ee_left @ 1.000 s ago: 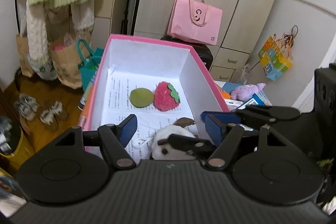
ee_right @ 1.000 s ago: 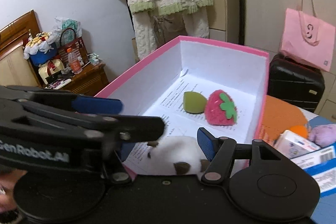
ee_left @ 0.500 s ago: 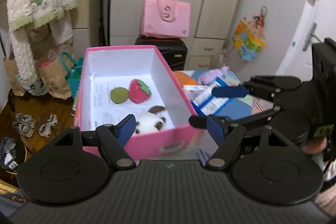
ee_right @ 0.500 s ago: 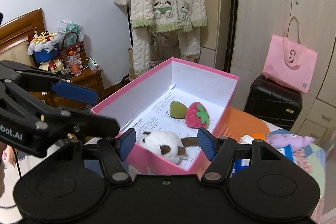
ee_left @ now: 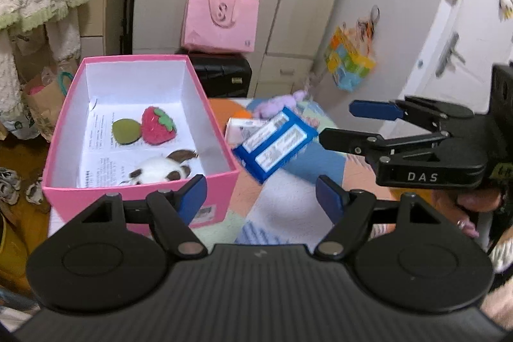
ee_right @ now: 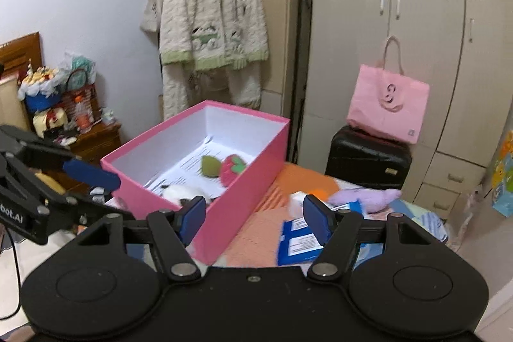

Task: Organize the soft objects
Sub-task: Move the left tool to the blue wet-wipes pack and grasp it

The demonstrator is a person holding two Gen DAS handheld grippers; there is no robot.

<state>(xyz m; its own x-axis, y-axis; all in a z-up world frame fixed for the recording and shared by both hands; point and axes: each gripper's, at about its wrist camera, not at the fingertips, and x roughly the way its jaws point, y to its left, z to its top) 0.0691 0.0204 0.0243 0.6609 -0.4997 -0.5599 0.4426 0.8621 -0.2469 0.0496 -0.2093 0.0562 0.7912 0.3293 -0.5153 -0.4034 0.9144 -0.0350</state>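
Both grippers have withdrawn from the pink box (ee_left: 138,197); left gripper (ee_left: 261,196) and right gripper (ee_right: 251,215) are wide, holding nothing. White-brown plush (ee_left: 160,170), strawberry (ee_left: 158,125) and green plush (ee_left: 125,132) lie inside.

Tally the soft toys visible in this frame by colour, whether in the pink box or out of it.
Red: 1, strawberry, in the pink box
Green: 1, round plush, in the box
White and brown: 1, plush, in the box
Purple: 1, plush, outside on the bed
Total: 4
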